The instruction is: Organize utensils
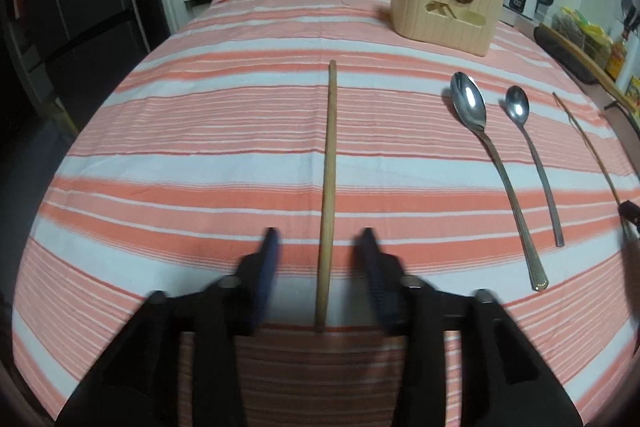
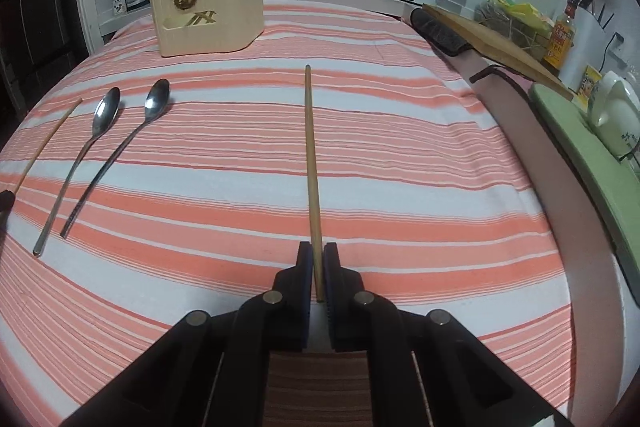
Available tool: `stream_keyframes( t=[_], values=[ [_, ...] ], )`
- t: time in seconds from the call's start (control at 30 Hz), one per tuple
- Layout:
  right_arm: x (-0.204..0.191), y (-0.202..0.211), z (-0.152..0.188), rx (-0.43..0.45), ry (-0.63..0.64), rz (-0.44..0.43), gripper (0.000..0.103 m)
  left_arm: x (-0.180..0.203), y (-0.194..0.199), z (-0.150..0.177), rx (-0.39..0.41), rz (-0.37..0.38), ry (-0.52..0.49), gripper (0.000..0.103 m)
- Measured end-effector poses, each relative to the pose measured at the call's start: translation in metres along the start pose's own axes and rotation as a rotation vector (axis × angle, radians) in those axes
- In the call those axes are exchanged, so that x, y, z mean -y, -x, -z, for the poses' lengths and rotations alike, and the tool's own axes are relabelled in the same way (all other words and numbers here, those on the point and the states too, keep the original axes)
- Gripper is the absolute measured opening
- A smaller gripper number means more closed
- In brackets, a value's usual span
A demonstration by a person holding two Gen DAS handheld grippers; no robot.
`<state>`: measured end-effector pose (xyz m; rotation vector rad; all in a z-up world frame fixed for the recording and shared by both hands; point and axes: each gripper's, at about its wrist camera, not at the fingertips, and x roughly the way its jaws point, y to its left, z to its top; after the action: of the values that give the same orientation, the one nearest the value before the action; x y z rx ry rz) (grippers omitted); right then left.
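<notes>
The right chopstick (image 2: 311, 163) sits clamped near its end between the nearly closed jaws of the right gripper (image 2: 317, 259), extending straight ahead. The left chopstick (image 1: 329, 187) lies on the tabletop (image 1: 200, 147) between the wide-open jaws of the left gripper (image 1: 320, 239), ungrasped. Two spoons (image 1: 496, 163) lie right of the left jaws; the holder (image 1: 444, 7) stands far ahead. Risk: the end grip may let the long stick pivot or slip when lifted.

Two black handheld tools

Each tool (image 1: 320, 239) (image 2: 318, 251) has black angular arms, dark blue finger pads (image 1: 269, 259) and round silver pivot pins.
</notes>
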<state>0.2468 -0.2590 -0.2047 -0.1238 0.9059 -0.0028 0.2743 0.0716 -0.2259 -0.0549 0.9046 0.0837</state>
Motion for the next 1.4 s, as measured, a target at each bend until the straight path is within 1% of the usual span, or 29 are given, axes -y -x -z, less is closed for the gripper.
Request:
stream_keyframes(
  t=[0.03,0.07,0.1,0.13,0.2,0.23,0.27,0.3,0.37,0.47,0.63,0.7,1.07,1.4],
  values=[
    [0.002,0.001,0.001,0.002,0.007,-0.012,0.017,-0.002,0.002,0.000,0.016,0.006,0.002,0.086],
    [0.004,0.002,0.002,0.004,0.009,-0.032,0.038,-0.004,0.003,0.001,0.030,0.015,0.000,0.088],
    [0.005,0.003,0.002,0.010,0.009,-0.050,0.057,-0.006,0.003,0.001,0.027,0.029,-0.008,0.088],
    [0.005,0.006,0.004,0.019,0.015,-0.060,0.060,-0.006,0.002,0.001,0.011,0.041,-0.021,0.088],
    [0.001,0.007,0.006,0.016,0.051,-0.052,0.060,-0.008,-0.002,0.006,-0.028,0.031,-0.053,0.088],
    [-0.001,0.005,0.008,0.007,0.069,-0.048,0.060,-0.009,-0.003,0.010,-0.039,0.021,-0.068,0.091],
    [-0.002,0.004,0.010,-0.002,0.080,-0.047,0.060,-0.012,-0.001,0.014,-0.035,0.013,-0.068,0.099],
    [-0.003,0.005,0.010,0.004,0.083,-0.044,0.060,-0.016,0.000,0.016,-0.045,0.001,-0.061,0.101],
    [-0.002,0.005,0.011,0.001,0.080,-0.038,0.063,-0.026,0.005,0.024,-0.053,0.020,-0.039,0.102],
    [0.002,0.003,0.011,-0.003,0.068,-0.051,0.064,-0.031,0.010,0.029,-0.051,0.020,-0.036,0.102],
    [0.014,-0.002,0.011,-0.020,0.010,-0.119,0.065,-0.028,0.005,0.026,-0.052,0.015,-0.041,0.103],
    [0.018,-0.001,0.012,-0.019,-0.007,-0.135,0.067,-0.029,0.005,0.027,-0.052,0.015,-0.041,0.103],
    [0.014,0.006,0.021,-0.019,0.023,-0.108,0.067,-0.028,0.005,0.026,-0.052,0.015,-0.041,0.103],
    [0.015,0.006,0.020,-0.020,0.020,-0.112,0.067,-0.029,0.006,0.027,-0.051,0.016,-0.040,0.103]
  ],
)
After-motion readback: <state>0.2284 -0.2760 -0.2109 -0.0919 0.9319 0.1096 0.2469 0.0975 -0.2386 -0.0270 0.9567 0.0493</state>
